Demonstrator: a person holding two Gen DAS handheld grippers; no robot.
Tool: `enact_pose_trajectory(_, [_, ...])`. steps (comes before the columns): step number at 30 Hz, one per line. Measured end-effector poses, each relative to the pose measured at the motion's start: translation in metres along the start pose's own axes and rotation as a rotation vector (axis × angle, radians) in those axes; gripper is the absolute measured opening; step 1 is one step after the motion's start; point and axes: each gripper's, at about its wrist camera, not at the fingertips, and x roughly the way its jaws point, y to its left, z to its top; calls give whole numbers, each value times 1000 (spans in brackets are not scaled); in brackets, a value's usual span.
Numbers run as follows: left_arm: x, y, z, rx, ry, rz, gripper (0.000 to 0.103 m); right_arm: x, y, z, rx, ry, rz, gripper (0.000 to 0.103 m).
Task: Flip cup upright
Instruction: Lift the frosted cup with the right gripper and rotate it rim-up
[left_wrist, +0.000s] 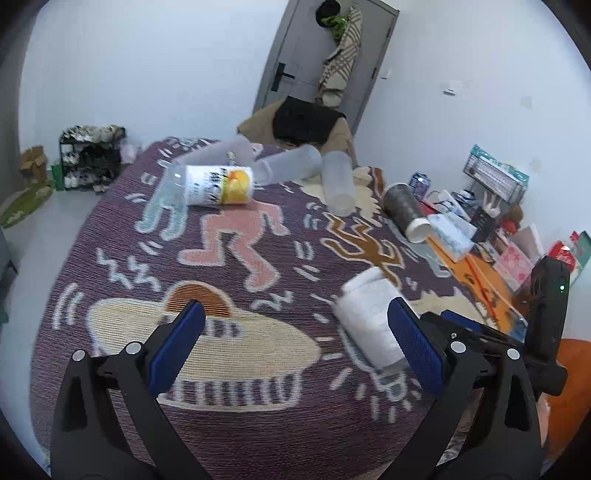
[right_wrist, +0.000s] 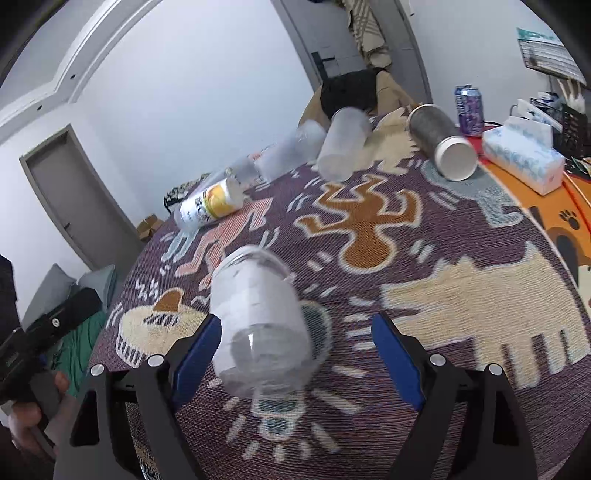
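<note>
A clear cup with a white label (right_wrist: 258, 325) lies tilted and blurred on the patterned rug, close to the left finger (right_wrist: 197, 356) of my open right gripper (right_wrist: 297, 362). The same cup (left_wrist: 369, 317) shows in the left wrist view beside the right finger of my open, empty left gripper (left_wrist: 297, 349). Several other cups lie on their sides farther off: an orange-labelled clear cup (left_wrist: 214, 184), frosted cups (left_wrist: 338, 182), and a dark cup with a white rim (left_wrist: 406, 212).
The patterned rug (left_wrist: 258, 413) covers the table. A tissue box (right_wrist: 522, 157), a purple can (right_wrist: 469, 107) and clutter sit at the right side. A dark jacket on a chair (left_wrist: 306, 122) stands behind the far edge. A shoe rack (left_wrist: 88, 158) stands by the wall.
</note>
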Motion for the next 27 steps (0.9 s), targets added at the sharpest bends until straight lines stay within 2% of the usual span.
enact_pose_trajectory(11, [49,-24,5,-80,144,-221,98,-35,-54,-3,89,-64,-45,82])
enact_pose_trajectory(14, [66,-26,6,-122,190,-258,98,-40,-63,-4,96,-74,-52,83])
enact_pose_trajectory(17, [85,-23,6,-198,243,-314,98,-45,-70,-6,93,-86,-63,90])
enact_pose_trajectory(21, [106,-23,5,-251,283,-327,94,-50,-77,-7,84,-100,-84,95])
enact_pose_trajectory(27, [135,-27,3,-313,355,-345,90,-52,-86,-9,89,-103,-95,95])
